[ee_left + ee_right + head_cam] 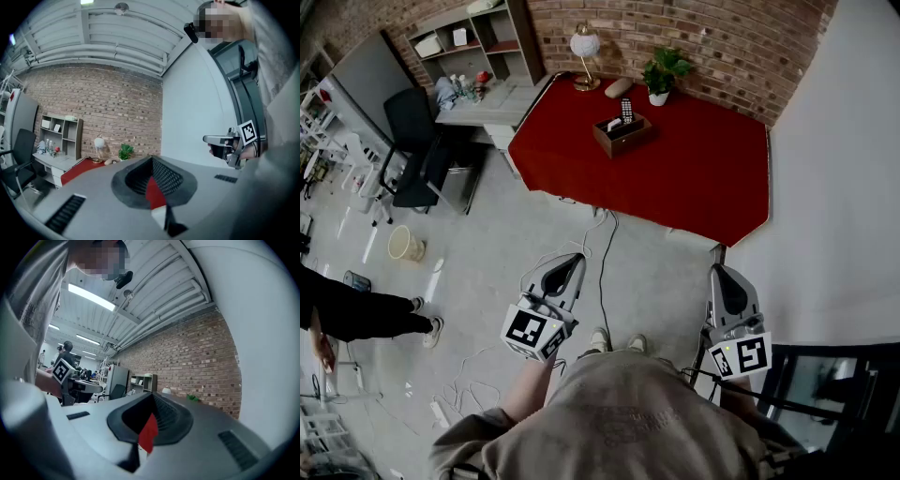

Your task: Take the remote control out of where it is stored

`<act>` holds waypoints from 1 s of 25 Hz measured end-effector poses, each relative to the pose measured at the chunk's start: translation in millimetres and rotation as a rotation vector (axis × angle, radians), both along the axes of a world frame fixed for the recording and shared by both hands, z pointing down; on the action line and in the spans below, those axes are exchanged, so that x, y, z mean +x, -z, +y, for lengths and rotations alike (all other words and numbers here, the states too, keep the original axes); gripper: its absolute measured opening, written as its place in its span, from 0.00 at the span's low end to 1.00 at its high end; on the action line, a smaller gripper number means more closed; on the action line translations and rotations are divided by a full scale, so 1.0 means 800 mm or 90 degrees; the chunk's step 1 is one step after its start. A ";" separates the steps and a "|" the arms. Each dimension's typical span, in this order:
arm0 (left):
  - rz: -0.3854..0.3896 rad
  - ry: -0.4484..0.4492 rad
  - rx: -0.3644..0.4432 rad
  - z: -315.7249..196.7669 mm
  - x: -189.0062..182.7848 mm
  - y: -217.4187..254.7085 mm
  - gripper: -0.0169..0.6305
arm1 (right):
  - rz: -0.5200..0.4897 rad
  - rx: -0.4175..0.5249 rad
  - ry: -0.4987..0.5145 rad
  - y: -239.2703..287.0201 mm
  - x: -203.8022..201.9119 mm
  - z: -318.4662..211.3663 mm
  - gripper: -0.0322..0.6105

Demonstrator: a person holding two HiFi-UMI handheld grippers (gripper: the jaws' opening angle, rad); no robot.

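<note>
Remote (626,110) upright in box (623,134), red table (694,169)

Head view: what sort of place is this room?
Likely an office or studio workspace: a brick wall, a desk with an office chair and shelf unit, and a red-covered table.

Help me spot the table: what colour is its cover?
The table cover is red; the head view shows it best.
</note>
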State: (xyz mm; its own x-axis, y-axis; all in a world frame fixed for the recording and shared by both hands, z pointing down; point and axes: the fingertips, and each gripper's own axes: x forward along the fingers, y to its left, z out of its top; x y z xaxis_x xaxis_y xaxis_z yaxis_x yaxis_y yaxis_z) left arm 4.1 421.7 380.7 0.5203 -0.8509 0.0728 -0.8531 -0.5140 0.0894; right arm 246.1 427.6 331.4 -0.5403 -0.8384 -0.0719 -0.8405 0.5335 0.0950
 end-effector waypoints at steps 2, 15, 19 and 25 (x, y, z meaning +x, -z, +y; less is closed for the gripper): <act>0.004 -0.002 0.006 -0.001 0.001 0.000 0.04 | 0.000 -0.004 0.002 -0.004 0.001 -0.002 0.07; 0.003 0.002 0.006 -0.018 0.004 -0.001 0.04 | -0.027 -0.009 0.014 -0.008 0.007 -0.019 0.07; 0.000 0.005 0.005 -0.024 0.008 -0.001 0.04 | -0.026 -0.011 0.017 -0.009 0.011 -0.027 0.07; -0.001 0.004 0.000 -0.030 0.015 -0.003 0.04 | -0.023 -0.013 0.018 -0.010 0.016 -0.034 0.07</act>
State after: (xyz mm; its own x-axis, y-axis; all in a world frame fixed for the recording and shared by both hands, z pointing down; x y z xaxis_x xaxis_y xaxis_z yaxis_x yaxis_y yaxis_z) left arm 15.7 398.0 383.4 0.5153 -0.8538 0.0741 -0.8562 -0.5091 0.0876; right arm 258.9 400.2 339.8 -0.5614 -0.8241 -0.0748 -0.8275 0.5588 0.0546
